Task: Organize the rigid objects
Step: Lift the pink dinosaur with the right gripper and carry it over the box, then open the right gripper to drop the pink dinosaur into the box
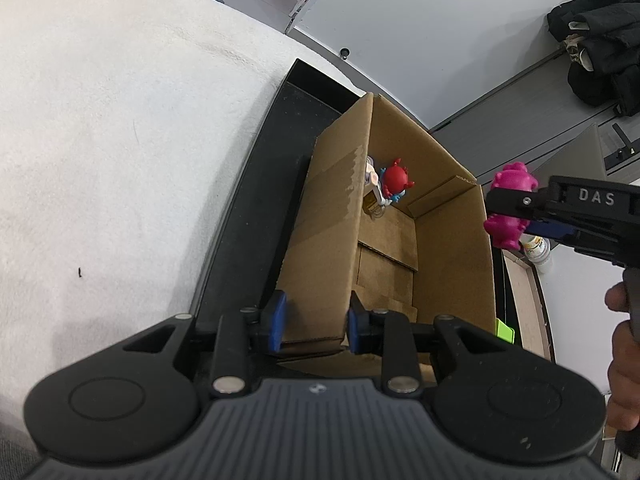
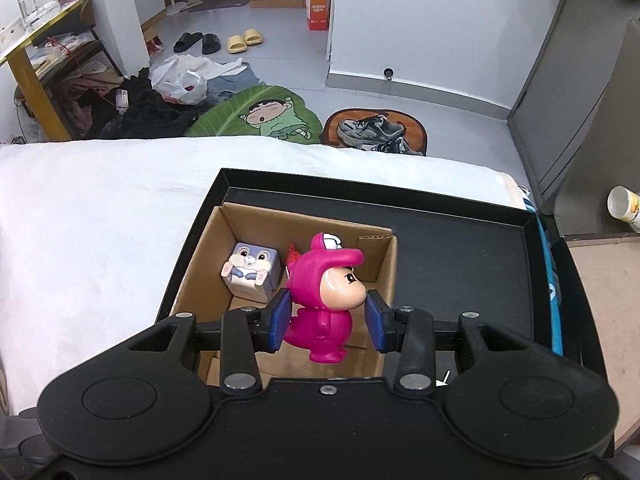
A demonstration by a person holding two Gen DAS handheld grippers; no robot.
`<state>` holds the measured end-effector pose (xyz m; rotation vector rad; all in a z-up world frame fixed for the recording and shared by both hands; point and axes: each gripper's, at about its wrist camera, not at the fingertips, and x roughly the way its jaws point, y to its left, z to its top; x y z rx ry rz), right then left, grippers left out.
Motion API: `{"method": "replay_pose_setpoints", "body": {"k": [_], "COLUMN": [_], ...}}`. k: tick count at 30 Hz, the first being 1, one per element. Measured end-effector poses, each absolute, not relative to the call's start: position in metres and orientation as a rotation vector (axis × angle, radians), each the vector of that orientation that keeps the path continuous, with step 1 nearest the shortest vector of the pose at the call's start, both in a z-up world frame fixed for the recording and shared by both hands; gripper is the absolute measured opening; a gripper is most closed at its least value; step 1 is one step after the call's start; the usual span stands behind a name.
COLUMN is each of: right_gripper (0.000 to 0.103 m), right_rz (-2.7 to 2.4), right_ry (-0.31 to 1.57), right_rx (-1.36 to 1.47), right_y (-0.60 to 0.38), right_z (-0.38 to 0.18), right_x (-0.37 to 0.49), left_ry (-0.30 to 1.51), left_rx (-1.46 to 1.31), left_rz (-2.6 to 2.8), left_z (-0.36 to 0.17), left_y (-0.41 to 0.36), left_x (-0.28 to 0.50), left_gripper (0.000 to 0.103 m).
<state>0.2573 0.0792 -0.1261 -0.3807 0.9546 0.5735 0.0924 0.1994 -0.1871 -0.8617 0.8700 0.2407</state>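
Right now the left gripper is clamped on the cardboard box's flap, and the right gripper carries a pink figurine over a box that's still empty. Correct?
Not quite: the cardboard box isn't empty. The right wrist view shows a grey rabbit cube toy inside, with a red toy beside it. The left gripper does clamp the flap, and the right gripper holds the pink figurine.

White "DAS" lettering on the black right gripper [image 1: 510,216].

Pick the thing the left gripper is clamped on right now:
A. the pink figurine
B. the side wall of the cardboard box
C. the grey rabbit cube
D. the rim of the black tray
B: in the left wrist view the left gripper has its blue pads either side of the cardboard box wall, while the pink figurine sits in the right gripper.
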Motion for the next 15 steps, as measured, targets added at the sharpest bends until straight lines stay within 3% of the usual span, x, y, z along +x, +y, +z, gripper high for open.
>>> {"method": "replay_pose_setpoints", "body": {"k": [15], "right_gripper": [0.040], "right_rz": [0.548], "right_ry": [0.956], "right_rx": [-0.525], "right_y": [0.104], "right_z": [-0.159], "right_x": [0.255], "left_ry": [0.870], "left_rx": [-0.864], "left_rz": [0.239], "left_z": [-0.187], "left_y": [0.198], "left_x": [0.094], "left_gripper": [0.028]}}
